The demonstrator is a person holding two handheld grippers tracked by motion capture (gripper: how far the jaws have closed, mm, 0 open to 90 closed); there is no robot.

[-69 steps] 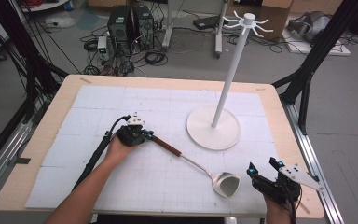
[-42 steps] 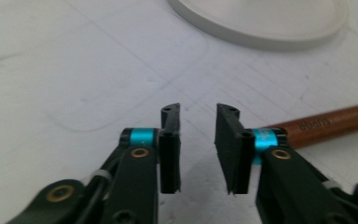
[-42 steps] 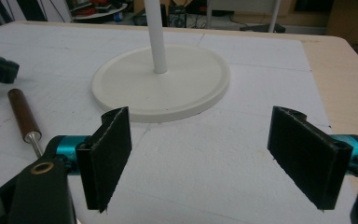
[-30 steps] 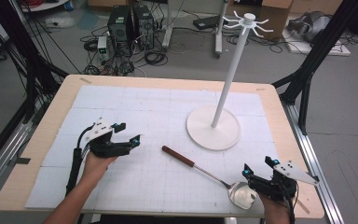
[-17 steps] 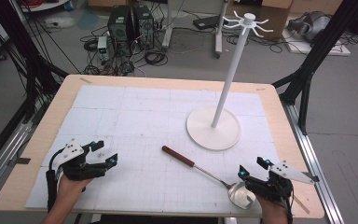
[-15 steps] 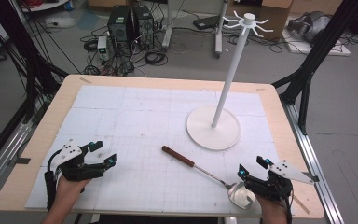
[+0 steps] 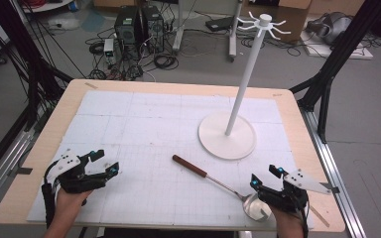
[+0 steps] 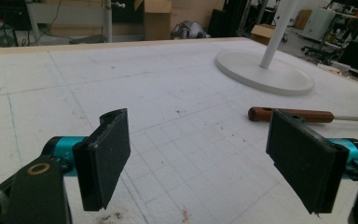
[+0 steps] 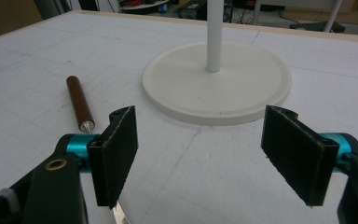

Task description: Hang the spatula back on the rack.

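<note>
A metal ladle with a brown wooden handle [image 7: 189, 165] lies flat on the white foam board, and its bowl [image 7: 254, 207] is near the front edge. My right gripper [image 7: 267, 177] sits just right of the bowl, open; its jaws have just been closing a little with nothing between them. In the right gripper view the right gripper [image 9: 200, 158] faces the stand's base [image 9: 216, 81], and the handle [image 9: 79, 102] lies to its left. My left gripper [image 7: 104, 162] rests open at the front left. In its own view the left gripper [image 8: 205, 163] holds nothing, and the handle [image 8: 289, 114] lies ahead to the right.
A white stand [image 7: 227, 135] with a tall pole and hooks on top [image 7: 263, 21] rises at the right centre of the board. The wooden table rim [image 7: 44, 148] frames the foam. Computers, cables and black frame legs stand on the floor beyond.
The left gripper let go of the ladle's handle and drew back to the front left corner. The ladle now lies on the board. The right gripper came in beside the bowl.
</note>
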